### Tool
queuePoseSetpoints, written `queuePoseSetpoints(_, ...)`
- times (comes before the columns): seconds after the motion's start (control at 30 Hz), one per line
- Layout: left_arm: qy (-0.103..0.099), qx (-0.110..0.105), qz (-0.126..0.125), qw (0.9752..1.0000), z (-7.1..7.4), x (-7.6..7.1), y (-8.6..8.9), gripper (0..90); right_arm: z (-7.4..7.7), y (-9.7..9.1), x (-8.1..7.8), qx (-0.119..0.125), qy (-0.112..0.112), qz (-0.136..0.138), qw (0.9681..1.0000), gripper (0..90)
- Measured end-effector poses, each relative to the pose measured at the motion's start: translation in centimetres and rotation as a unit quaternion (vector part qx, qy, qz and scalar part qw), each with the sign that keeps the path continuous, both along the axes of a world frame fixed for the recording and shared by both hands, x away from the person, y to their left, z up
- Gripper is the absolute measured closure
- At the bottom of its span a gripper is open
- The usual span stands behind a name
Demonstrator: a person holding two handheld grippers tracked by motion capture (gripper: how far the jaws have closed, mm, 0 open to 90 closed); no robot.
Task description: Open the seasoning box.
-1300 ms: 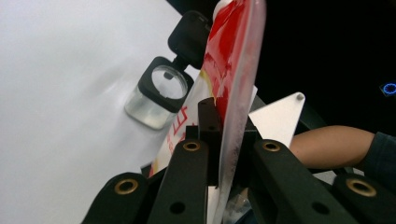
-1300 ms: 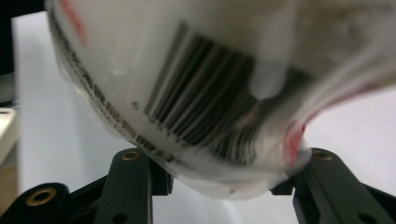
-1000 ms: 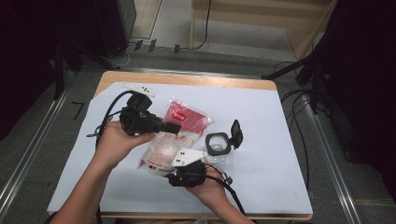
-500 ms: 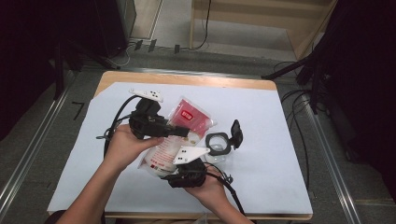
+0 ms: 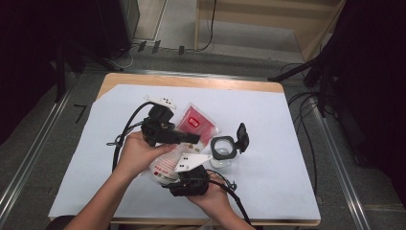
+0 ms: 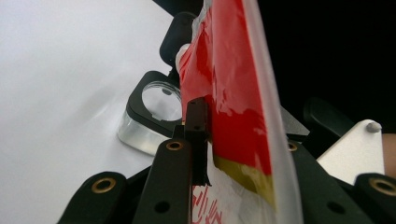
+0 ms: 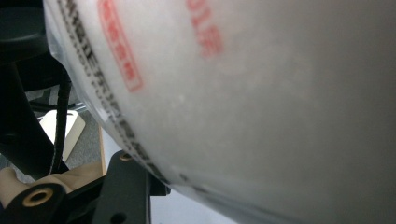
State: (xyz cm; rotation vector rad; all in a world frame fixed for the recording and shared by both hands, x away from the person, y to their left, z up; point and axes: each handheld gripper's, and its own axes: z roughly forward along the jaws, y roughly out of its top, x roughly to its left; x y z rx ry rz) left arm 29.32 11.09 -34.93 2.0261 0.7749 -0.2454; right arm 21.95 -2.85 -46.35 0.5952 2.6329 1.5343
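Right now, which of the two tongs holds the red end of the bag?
The left tongs, coming in from the left, grip the bag at its red top; the right tongs hold its white bottom end.

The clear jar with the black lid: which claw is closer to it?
The right claw is probably nearer, just beside the jar. The left claw reaches toward it from farther left.

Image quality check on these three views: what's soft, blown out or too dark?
High view: even light on the white table cover, sharp enough, surroundings nearly black. Left gripper view: the red and white bag is very close and soft, the table is overexposed to flat white, and the clear jar beyond is mildly blurred. Right gripper view: the bag sits against the lens, its print fuzzy.
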Motion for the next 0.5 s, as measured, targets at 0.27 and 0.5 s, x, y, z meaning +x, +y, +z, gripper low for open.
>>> queuePoseSetpoints(0.27, -0.003, 0.012, 0.003, 0.9999, -0.31, -0.02, -0.51, 76.9, -0.25, 0.27, -0.26, -0.003, 0.014, -0.009, 0.9999, 50.6)
queuePoseSetpoints(0.5, 0.003, 0.007, 0.006, 1.0, -0.48, 0.08, -0.57, 73.0, -0.19, 0.41, -0.5, -0.001, 0.018, -0.002, 0.9998, 54.0)
